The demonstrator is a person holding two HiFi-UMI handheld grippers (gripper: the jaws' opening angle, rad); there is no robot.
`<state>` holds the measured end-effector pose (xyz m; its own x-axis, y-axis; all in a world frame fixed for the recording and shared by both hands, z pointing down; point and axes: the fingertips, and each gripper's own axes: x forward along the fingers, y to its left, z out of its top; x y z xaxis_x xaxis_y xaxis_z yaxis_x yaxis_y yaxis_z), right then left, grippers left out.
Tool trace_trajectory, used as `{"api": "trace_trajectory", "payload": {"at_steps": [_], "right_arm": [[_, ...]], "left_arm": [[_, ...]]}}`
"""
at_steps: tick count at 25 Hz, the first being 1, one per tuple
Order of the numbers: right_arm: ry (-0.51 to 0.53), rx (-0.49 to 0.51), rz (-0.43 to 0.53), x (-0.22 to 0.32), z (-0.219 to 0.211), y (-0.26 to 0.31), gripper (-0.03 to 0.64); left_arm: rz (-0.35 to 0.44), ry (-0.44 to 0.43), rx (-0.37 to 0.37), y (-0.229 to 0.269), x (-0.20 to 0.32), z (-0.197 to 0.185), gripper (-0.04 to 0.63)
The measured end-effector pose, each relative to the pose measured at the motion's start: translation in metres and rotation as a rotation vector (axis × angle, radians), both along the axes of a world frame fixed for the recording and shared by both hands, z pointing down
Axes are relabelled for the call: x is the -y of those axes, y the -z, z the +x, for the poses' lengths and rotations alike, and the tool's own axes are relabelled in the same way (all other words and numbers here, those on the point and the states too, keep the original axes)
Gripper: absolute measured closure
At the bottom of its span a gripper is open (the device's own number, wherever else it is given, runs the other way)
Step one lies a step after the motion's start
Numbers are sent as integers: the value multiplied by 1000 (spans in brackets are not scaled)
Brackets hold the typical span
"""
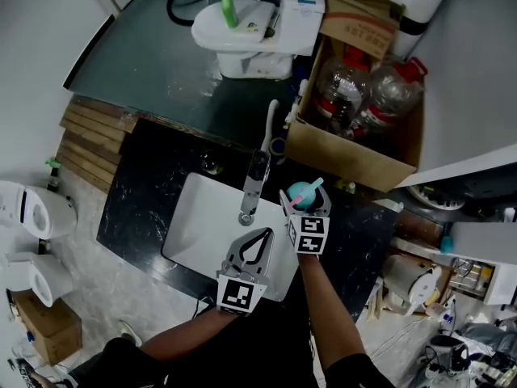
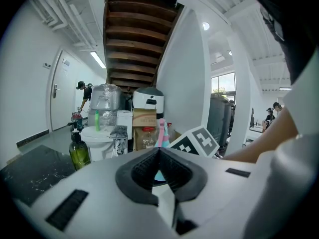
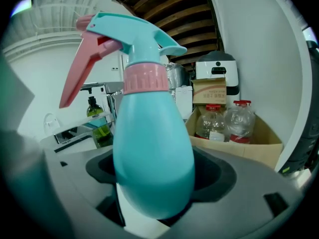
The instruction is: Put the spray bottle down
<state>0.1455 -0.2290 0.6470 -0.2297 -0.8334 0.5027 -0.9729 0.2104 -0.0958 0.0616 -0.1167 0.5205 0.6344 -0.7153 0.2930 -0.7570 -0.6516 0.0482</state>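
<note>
Over the right part of the black bench (image 1: pixel 149 208), just beside the right edge of the white sink basin (image 1: pixel 202 225): right gripper (image 1: pixel 305 210) clenched on the teal spray bottle (image 3: pixel 149 133). Fingers (image 3: pixel 219 176) pressed against the round belly from both sides, low on the body. Upright in that grip, pink collar and pink trigger on top, with the trigger pointing left in the right gripper view. Base touching the bench or hanging just above it: impossible to tell.

Over the near right part of the basin: left gripper (image 1: pixel 263 234), fingers closed tip to tip on nothing, only the hollow between the dark pads left open. Aimed toward the chrome faucet (image 1: pixel 254 180), tips just beside the end of the spout. Near the right gripper, not touching it.

Past the bench's far right corner, behind the bottle: open cardboard box (image 1: pixel 355 148) holding clear plastic jugs (image 1: pixel 343 87) with red caps. Further back, on the grey floor (image 1: pixel 153 55) beyond the far edge: white toilet (image 1: pixel 250 31) with a small green bottle (image 1: pixel 229 10) on top. Left of the faucet in the left gripper view: dark green glass pump bottle (image 2: pixel 79 152) standing upright on the bench. Beyond the bench's far left corner: stack of wooden slats (image 1: pixel 89 140). Reaching in from the near edge: two bare forearms (image 1: pixel 327 314) behind the grippers.
</note>
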Motion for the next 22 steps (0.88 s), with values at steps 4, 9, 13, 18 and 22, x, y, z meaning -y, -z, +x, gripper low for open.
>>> {"api": "trace_trajectory", "payload": {"at_steps": [4,9,13,18,22], "right_arm": [[-8,-4,-13,-1,1,-8,196],[-12,-21,-1,0,0,-12,196],[-20,-18,13,3,0,-10,196],[-19,-13,21,6,-1,-10,196],[-16,14,5,5,-1,-13,196]], "left_arm": [[-8,-3,8,-2,-1,0,584],[-9,-2,-6,-3,-4,-1,584],[-28,-10,23,-8,-9,-1,584],[-40,1,11,-7,-10,-2,584],[-69,-5,32,-10,-12,-6,584]]}}
